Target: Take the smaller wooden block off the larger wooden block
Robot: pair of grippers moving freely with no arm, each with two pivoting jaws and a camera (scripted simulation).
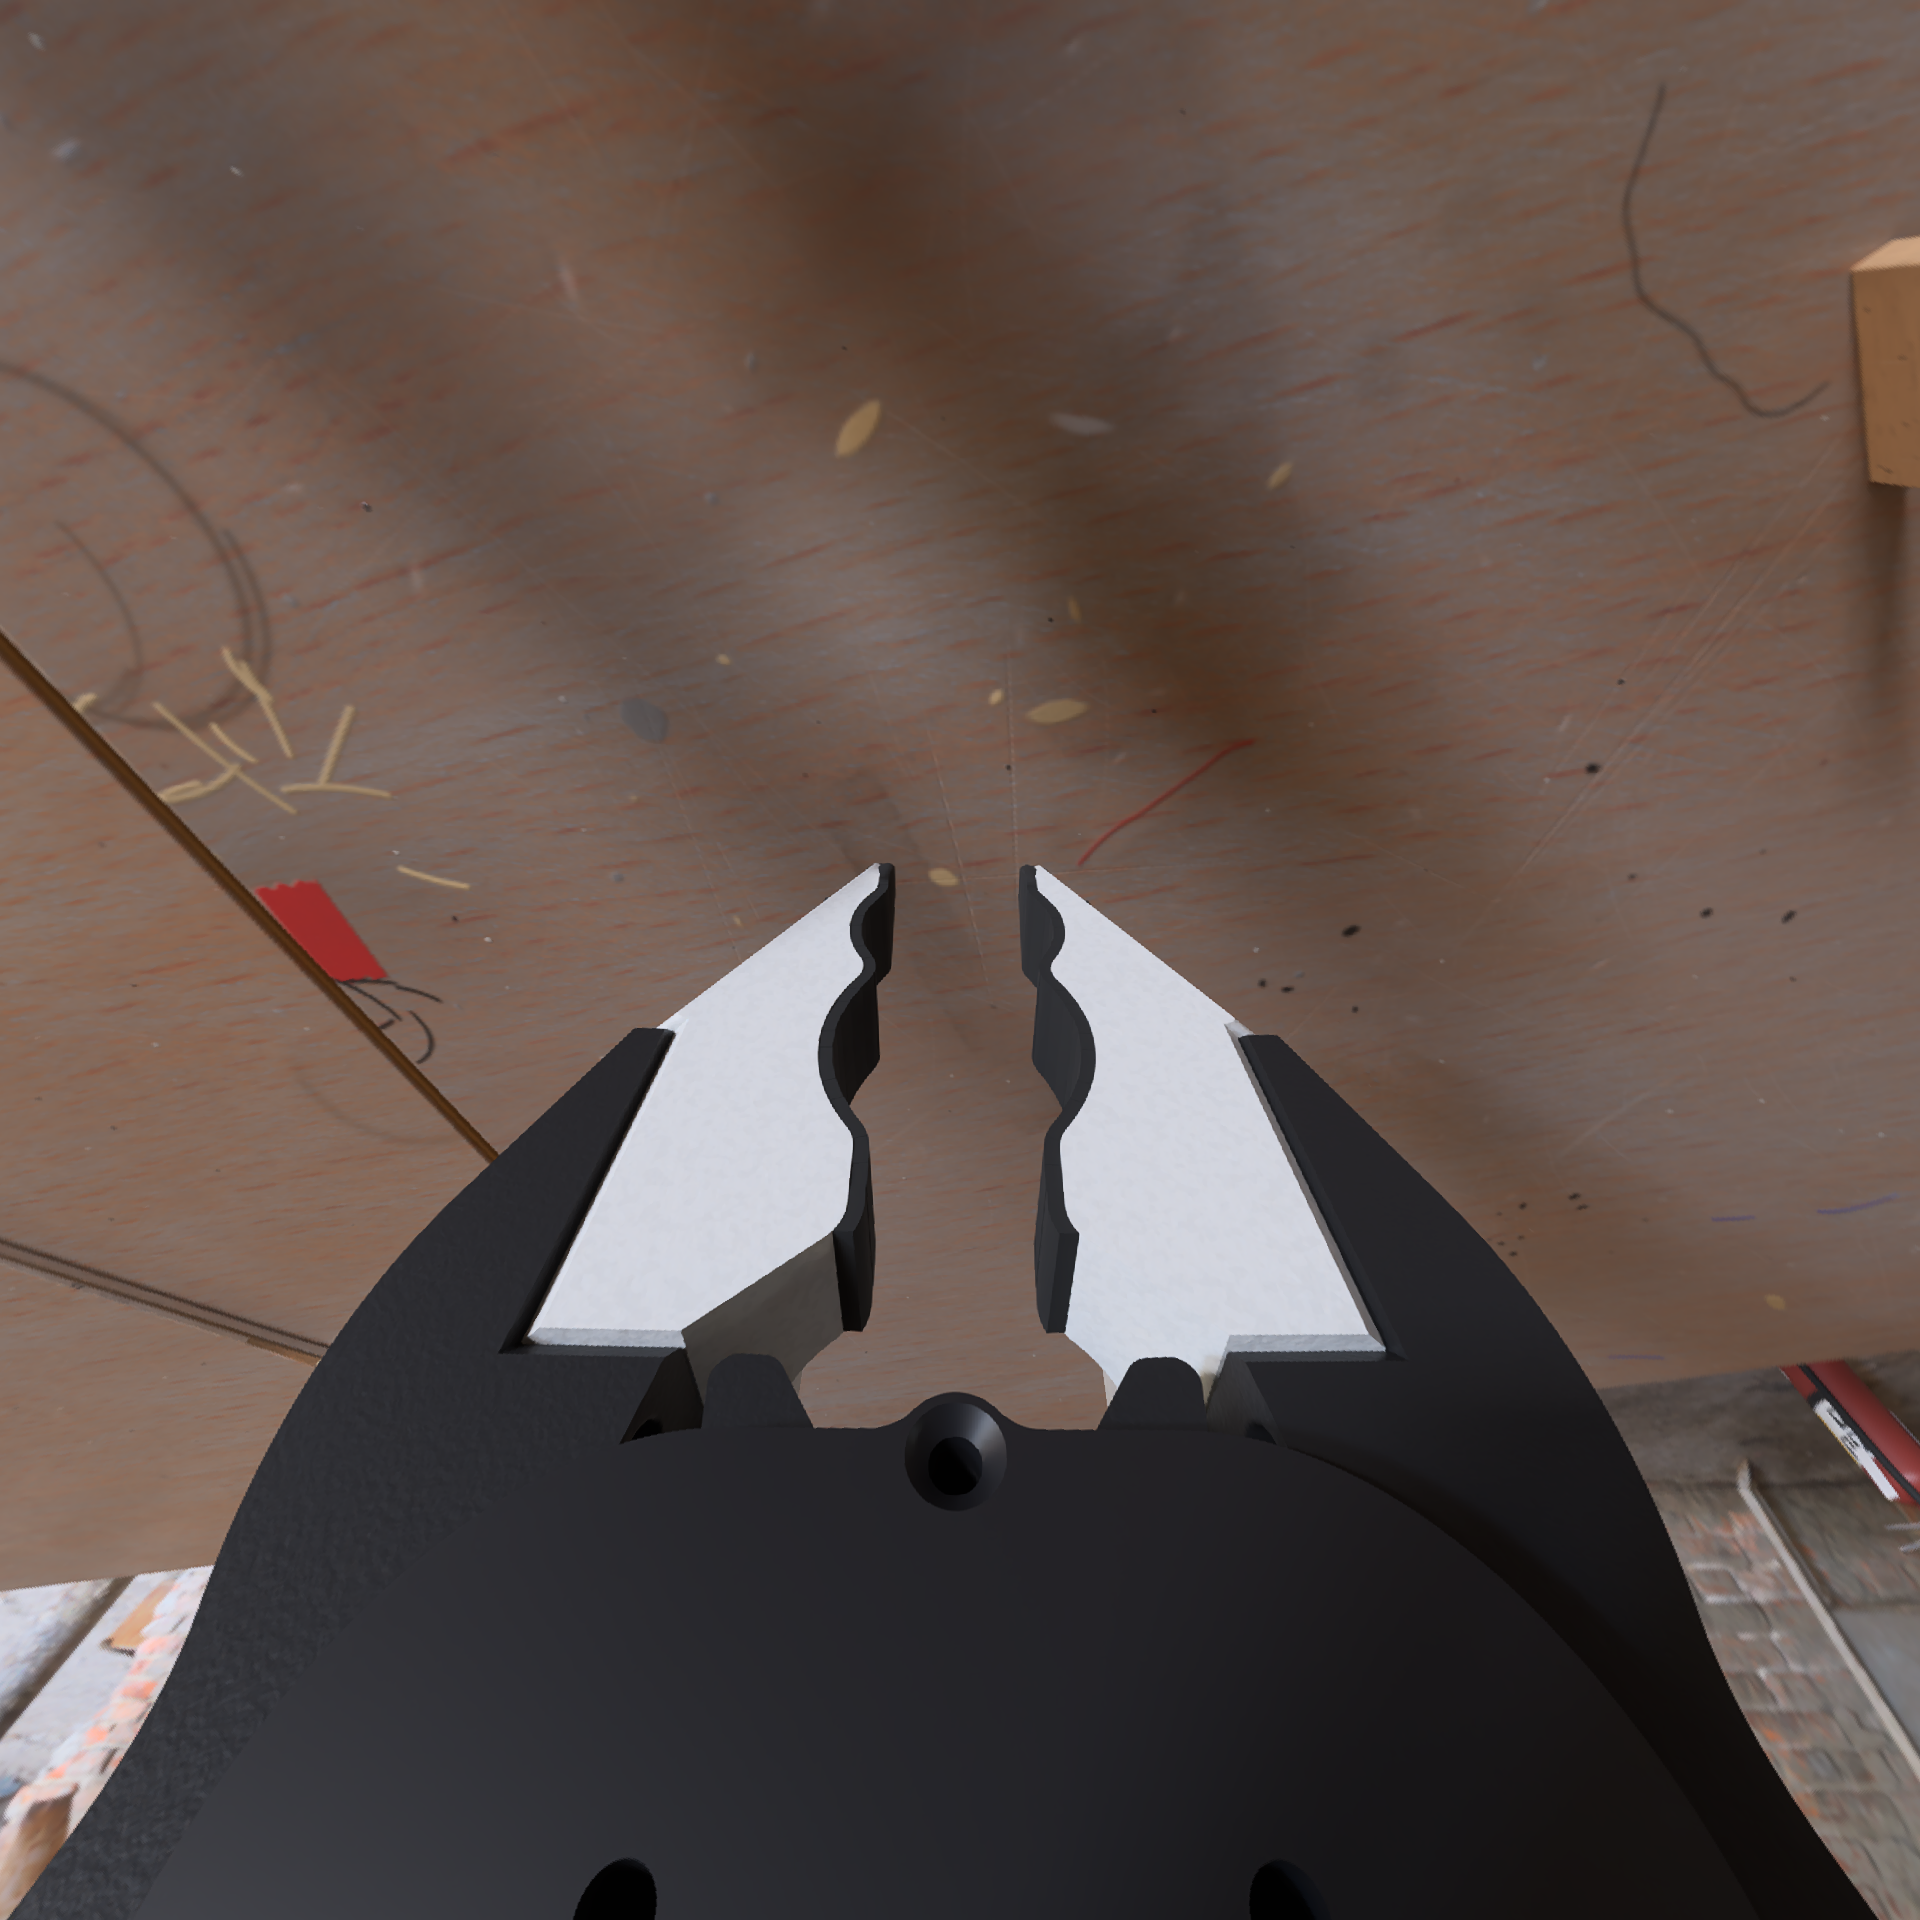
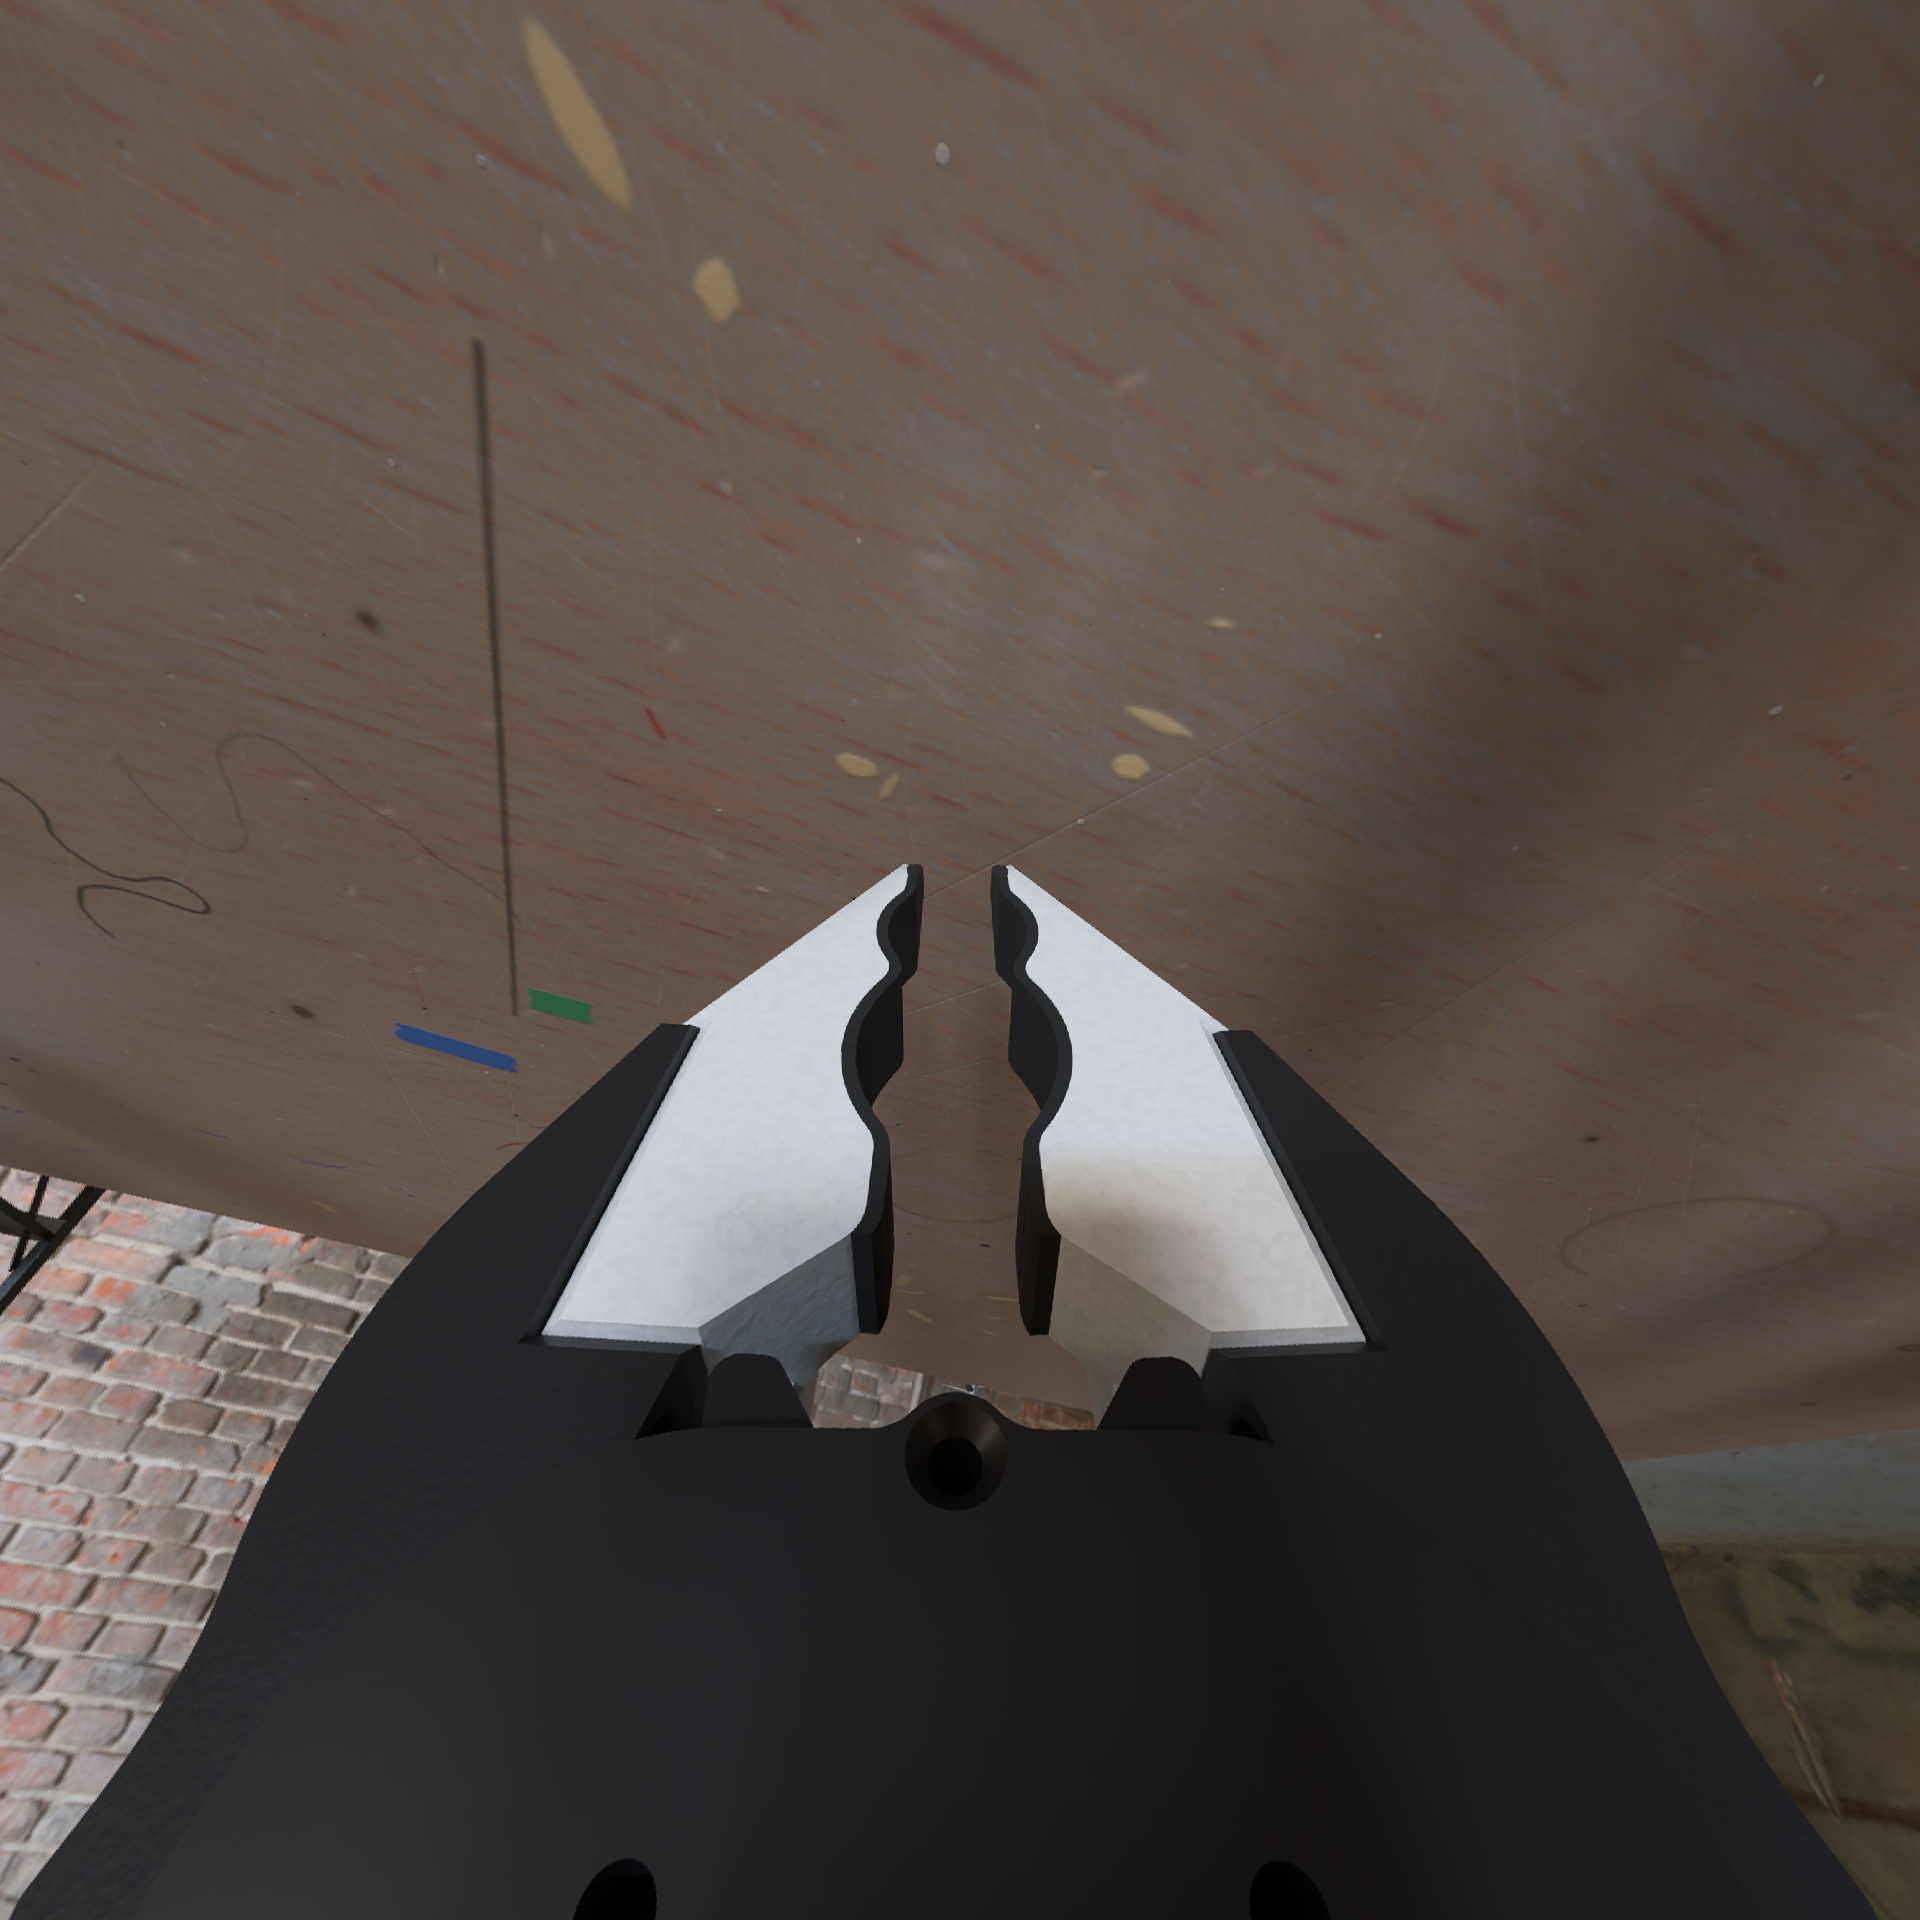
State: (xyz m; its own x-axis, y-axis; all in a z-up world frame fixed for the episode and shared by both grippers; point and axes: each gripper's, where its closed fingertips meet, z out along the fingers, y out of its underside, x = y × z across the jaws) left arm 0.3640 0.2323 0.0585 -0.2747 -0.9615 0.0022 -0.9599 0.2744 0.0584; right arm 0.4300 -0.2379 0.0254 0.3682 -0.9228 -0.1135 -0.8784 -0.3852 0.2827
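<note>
Only the left wrist view is catching a wooden block (image 1: 1889,374), a pale piece cut off by the frame's right edge, sitting on the bench (image 1: 1351,312) well ahead of and far to the right of the left tool (image 1: 957,871); whether it is the smaller or the larger block, the view is not showing. The right wrist view is showing no block at all, only scuffed plywood. The left view alone is also taking in a strip of red tape (image 1: 317,930) to the tool's left, lying beside a thin seam in the board, and a scatter of pale wood shavings (image 1: 260,748) farther ahead on that side. The right view alone is picking up a short blue tape strip (image 2: 455,1046) and a green one (image 2: 560,1004) just left of the right tool (image 2: 957,871), along with a straight dark pencil line (image 2: 496,675) running ahead from them, and a brick floor (image 2: 156,1455) showing past the bench edge.

The left tool is hanging above the bare bench with its fingers standing slightly apart, gripping nothing. The right tool's fingers are sitting closer together, a narrow gap between them, also empty and touching nothing.
</note>
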